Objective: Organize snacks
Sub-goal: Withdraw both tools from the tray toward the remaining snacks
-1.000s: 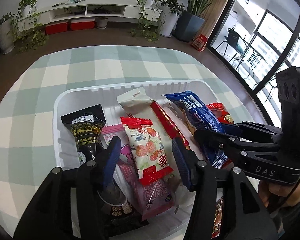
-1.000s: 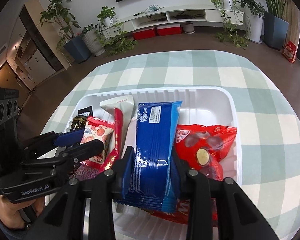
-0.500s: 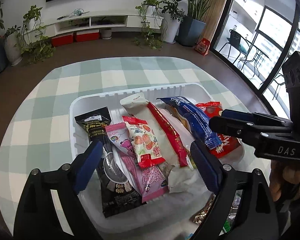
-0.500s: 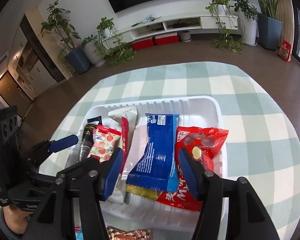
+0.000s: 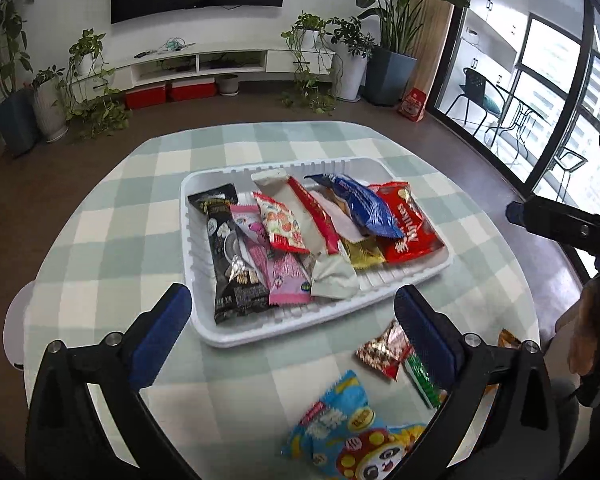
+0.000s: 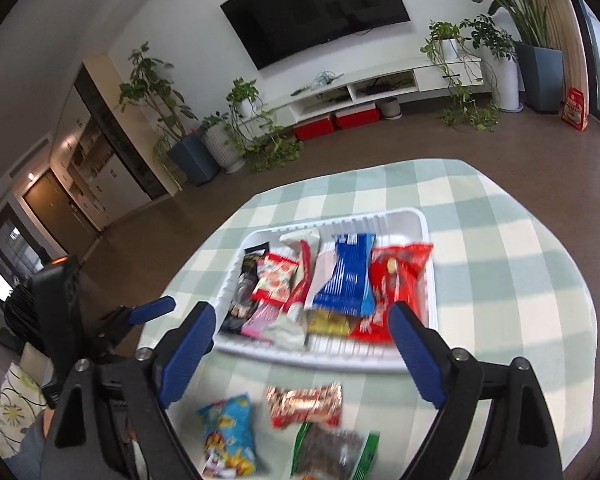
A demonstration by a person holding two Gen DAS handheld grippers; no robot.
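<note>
Both tongs were opening wide with nothing between the pads: left tongs and right tongs hung just short of the near rim of the white tray. The tray, ahead of both, held the packed snacks side by side, with bare ribbed floor only along its near-right edge. Loose packets, a blue one, a red-gold one and a green one, lay on open checked tabletop under the right tongs; free cloth lay right of the tray.
</note>
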